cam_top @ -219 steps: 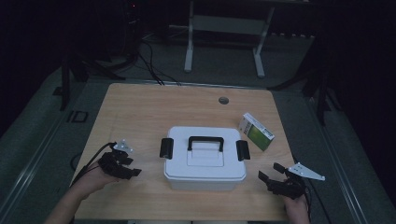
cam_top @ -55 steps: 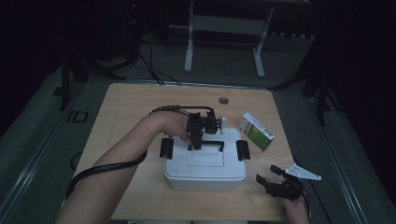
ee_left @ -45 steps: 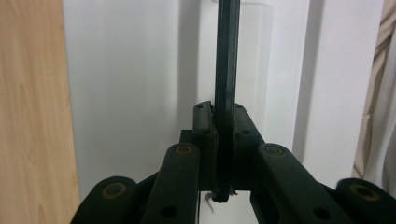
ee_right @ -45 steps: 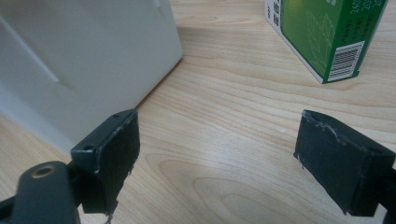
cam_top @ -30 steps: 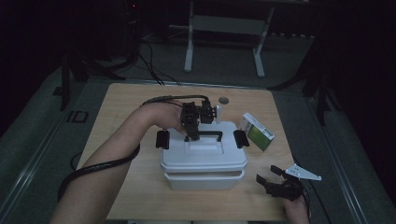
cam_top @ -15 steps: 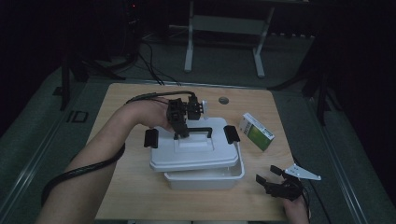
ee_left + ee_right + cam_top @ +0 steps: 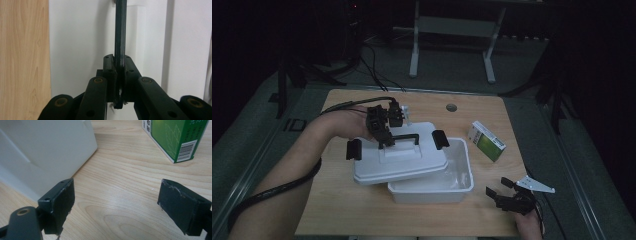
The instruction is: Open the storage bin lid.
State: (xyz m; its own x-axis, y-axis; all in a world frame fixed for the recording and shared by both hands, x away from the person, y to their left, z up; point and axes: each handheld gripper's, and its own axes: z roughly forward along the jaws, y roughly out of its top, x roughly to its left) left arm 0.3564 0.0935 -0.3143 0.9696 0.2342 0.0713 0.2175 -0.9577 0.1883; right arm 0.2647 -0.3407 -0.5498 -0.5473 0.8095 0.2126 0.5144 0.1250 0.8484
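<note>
A white plastic box [image 7: 457, 184] stands in the middle of the wooden table, its inside bare. Its white lid [image 7: 399, 160] with black side clips hangs above and to the left of the box, tilted. My left gripper [image 7: 385, 141] is shut on the lid's black handle [image 7: 404, 136]. In the left gripper view the thin black handle [image 7: 120, 37] runs up between the closed gripper [image 7: 119, 75] pads, over the white lid [image 7: 80, 45]. My right gripper [image 7: 502, 187] rests open near the table's front right corner. In the right gripper view the open gripper [image 7: 117, 202] faces the box wall [image 7: 47, 147] and a green carton [image 7: 175, 137].
A green and white carton [image 7: 487, 141] lies on the table right of the box. A small round grommet [image 7: 451, 107] sits near the table's far edge. A cable [image 7: 272, 187] trails from the left gripper along the forearm. Desk legs and cables stand beyond the table.
The left gripper has lifted the lid off the box and carried it to the left, uncovering the box's right part. The right gripper has stayed still.
</note>
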